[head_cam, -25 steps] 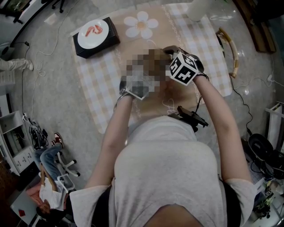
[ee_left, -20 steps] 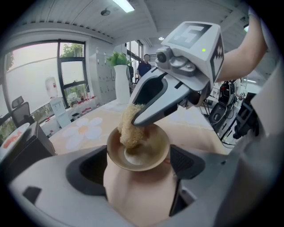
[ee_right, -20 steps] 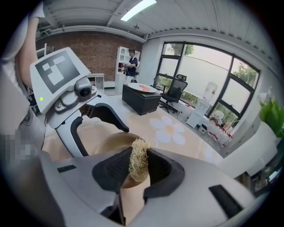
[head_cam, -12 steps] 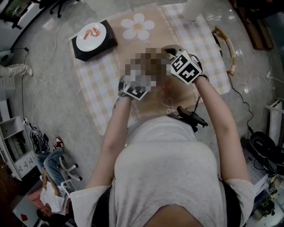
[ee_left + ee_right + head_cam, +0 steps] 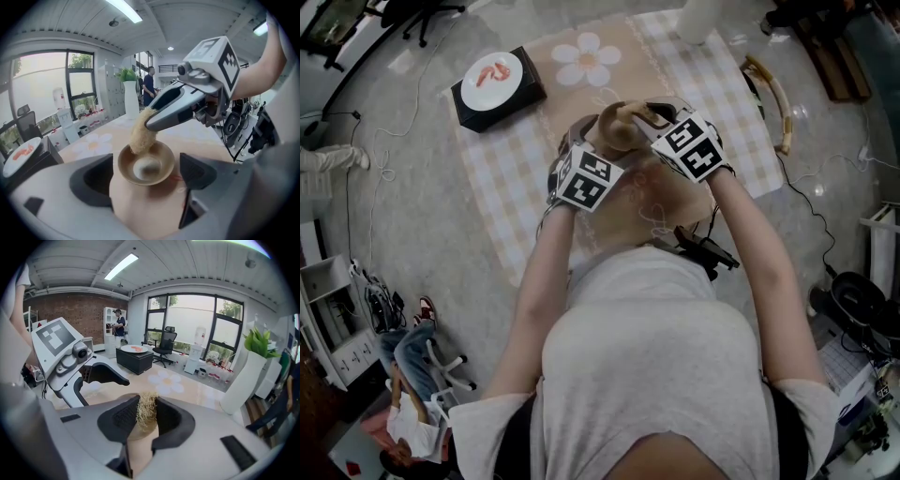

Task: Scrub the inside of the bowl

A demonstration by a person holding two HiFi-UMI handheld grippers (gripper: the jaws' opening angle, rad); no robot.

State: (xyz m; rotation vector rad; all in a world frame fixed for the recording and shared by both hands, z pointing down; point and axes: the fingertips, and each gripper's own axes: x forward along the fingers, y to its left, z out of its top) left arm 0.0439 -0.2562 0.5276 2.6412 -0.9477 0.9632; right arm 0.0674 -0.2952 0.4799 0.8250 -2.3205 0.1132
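Left gripper view: the left tool (image 5: 146,165) clamps the brown bowl (image 5: 147,174) by its sides. The right tool (image 5: 148,418), clenched on a loofah scrubber (image 5: 140,136), slants down over the bowl's far rim, scrubber touching the inner wall.

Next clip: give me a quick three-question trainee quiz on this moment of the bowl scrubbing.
1. Multiple choice: what do the right tongs grip?
A. a fibrous scrubber
B. a spoon
C. a folded cloth

2. True or false: in the left gripper view, the scrubber's lower end dips inside the rim of the bowl.

3. Fill in: in the head view, the white plate rests on a black ___.

Key: 1 A; 2 true; 3 box.
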